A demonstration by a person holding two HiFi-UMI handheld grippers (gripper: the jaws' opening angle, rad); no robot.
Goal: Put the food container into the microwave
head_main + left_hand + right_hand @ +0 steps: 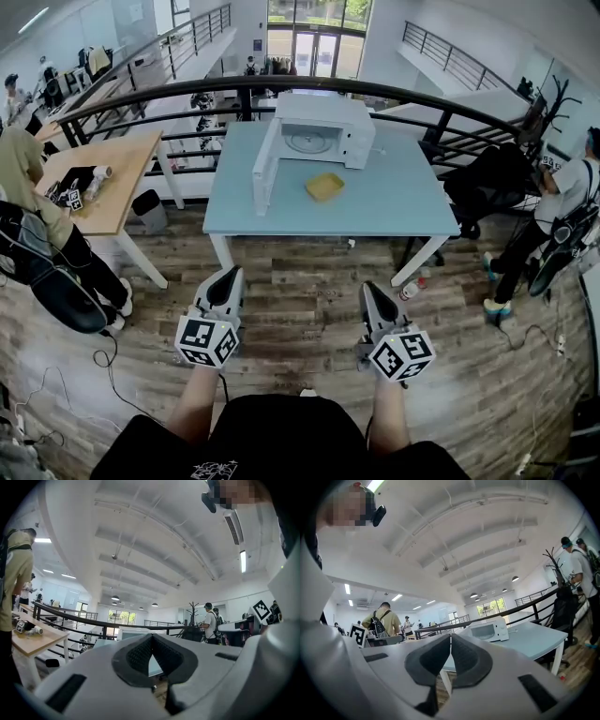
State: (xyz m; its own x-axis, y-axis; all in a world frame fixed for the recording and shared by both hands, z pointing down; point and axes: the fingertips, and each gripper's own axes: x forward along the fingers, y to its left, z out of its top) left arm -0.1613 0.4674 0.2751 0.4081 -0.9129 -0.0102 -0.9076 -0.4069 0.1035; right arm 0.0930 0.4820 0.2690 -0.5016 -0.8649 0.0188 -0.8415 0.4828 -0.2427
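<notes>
A yellow food container (324, 186) lies on the light blue table (403, 206), just in front of the white microwave (323, 129), whose door (265, 167) hangs open to the left. The microwave (490, 629) and table (534, 639) also show in the right gripper view. My left gripper (229, 274) and right gripper (371, 289) are held low over the wooden floor, well short of the table. Both are shut and hold nothing, the jaws meeting tip to tip in the left gripper view (152, 636) and the right gripper view (450, 635).
A wooden desk (112, 178) with small items stands to the left, a seated person (37, 253) beside it. Another person (553, 211) stands at the right. A black railing (281, 89) runs behind the table. A bottle (410, 290) lies by the table's right leg.
</notes>
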